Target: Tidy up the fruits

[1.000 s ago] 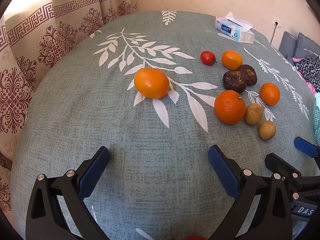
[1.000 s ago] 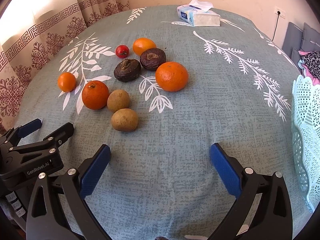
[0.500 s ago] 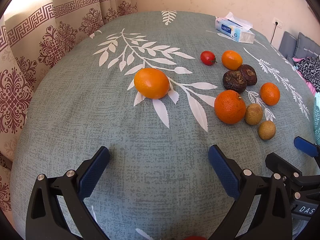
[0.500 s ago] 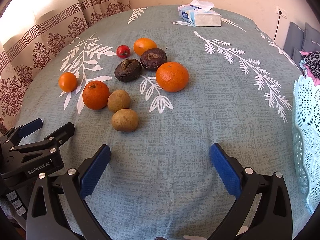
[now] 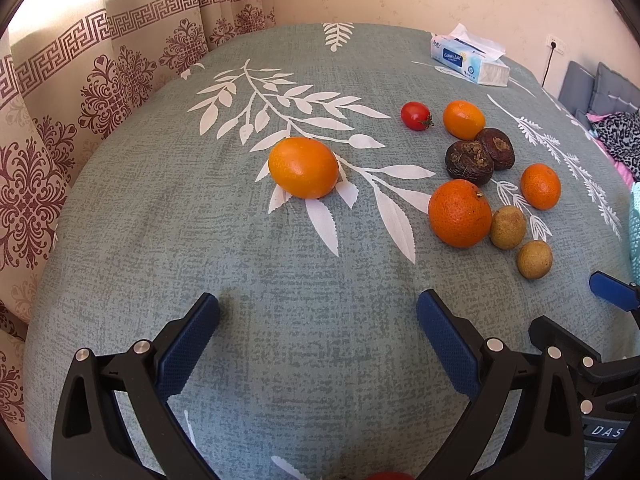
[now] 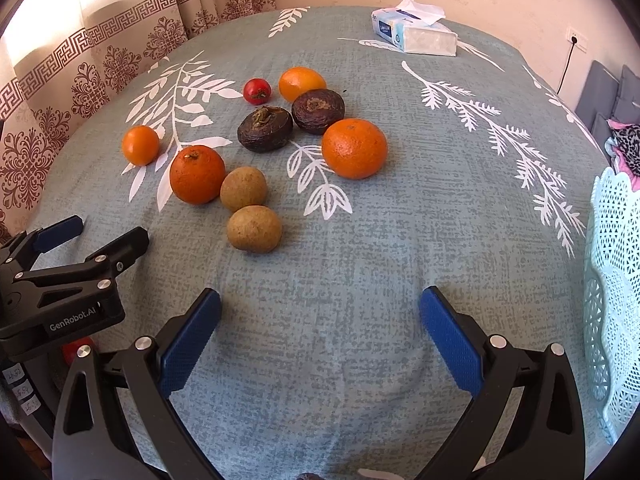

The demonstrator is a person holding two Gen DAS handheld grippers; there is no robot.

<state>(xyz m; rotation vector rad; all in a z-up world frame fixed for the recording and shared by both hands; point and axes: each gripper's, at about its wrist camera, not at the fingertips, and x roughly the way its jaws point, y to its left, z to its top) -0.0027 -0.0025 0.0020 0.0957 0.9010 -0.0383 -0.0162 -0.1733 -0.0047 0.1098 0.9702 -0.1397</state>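
Fruits lie loose on a grey-green tablecloth. In the left wrist view a lone orange (image 5: 303, 167) sits ahead of my open, empty left gripper (image 5: 318, 314). To its right are a large orange (image 5: 459, 213), two brown round fruits (image 5: 508, 221), two dark wrinkled fruits (image 5: 469, 157), two smaller oranges (image 5: 463, 119) and a cherry tomato (image 5: 416, 115). My right gripper (image 6: 320, 312) is open and empty, near a brown fruit (image 6: 254, 228) and a large orange (image 6: 354, 148). A pale mint lattice basket (image 6: 612, 280) stands at the right edge.
A tissue box (image 6: 414, 32) sits at the table's far side. Patterned curtains (image 5: 80, 80) hang along the left. The left gripper's body (image 6: 60, 280) shows at the right wrist view's lower left. Cushions and clothing (image 5: 616, 120) lie beyond the table's right edge.
The right wrist view has crept slightly forward; the fruits sit a touch lower in its frame. The left gripper has not moved. Both stay open.
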